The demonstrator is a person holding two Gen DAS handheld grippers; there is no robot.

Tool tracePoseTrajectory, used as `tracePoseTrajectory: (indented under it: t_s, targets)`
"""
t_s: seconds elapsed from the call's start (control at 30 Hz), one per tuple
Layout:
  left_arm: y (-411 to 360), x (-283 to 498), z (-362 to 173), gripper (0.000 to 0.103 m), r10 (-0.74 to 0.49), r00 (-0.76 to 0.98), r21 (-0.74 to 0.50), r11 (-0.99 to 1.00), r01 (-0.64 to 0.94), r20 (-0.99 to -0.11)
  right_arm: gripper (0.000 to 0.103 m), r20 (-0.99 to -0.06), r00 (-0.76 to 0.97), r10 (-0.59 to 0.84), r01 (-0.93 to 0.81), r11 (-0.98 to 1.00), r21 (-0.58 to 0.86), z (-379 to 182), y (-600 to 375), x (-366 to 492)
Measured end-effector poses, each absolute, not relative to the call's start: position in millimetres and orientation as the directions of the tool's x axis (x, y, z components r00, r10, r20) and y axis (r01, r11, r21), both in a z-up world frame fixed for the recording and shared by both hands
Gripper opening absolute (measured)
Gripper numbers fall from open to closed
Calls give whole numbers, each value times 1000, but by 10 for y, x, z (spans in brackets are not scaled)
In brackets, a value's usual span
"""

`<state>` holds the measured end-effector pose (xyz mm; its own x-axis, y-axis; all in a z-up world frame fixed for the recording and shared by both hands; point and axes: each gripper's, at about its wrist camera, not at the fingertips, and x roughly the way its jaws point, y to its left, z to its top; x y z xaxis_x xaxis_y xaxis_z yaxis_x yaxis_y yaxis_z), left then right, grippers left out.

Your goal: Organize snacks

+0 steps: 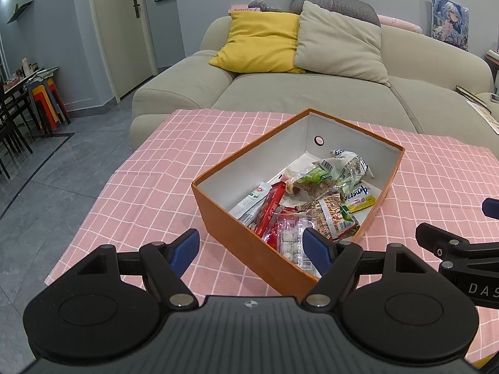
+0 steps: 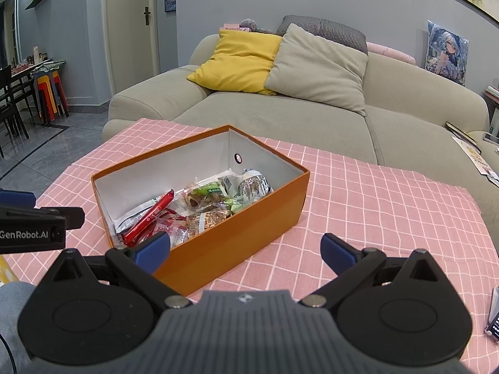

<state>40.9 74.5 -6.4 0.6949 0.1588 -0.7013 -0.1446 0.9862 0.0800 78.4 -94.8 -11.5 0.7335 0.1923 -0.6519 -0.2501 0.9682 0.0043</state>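
Left gripper (image 1: 251, 251) hung with blue ribbed pads spread wide, nothing between them, straddling the near corner of the orange box (image 1: 237, 233). Right gripper (image 2: 244, 254) likewise gaped empty over the same cardboard box, matte orange outside, white inside. Held crinkly snack packets (image 1: 312, 199) heaped at the bottom, a glossy red bar (image 2: 149, 216) leaning among them. Sat on a pink checked cloth (image 1: 162, 174). Caught only from the right wrist: a phone-like edge (image 2: 494, 324) at far right. Beyond, a plump beige sofa (image 2: 280, 115) with a yellow cushion (image 1: 259, 40).
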Motion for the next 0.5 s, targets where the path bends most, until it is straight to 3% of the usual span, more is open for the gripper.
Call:
tracePoseTrajectory:
  t_s: [0.5]
  targets:
    - [728, 398, -53, 88, 171, 700, 85, 984, -157, -694, 99, -663, 724, 189, -241, 970, 14, -131, -954, 784]
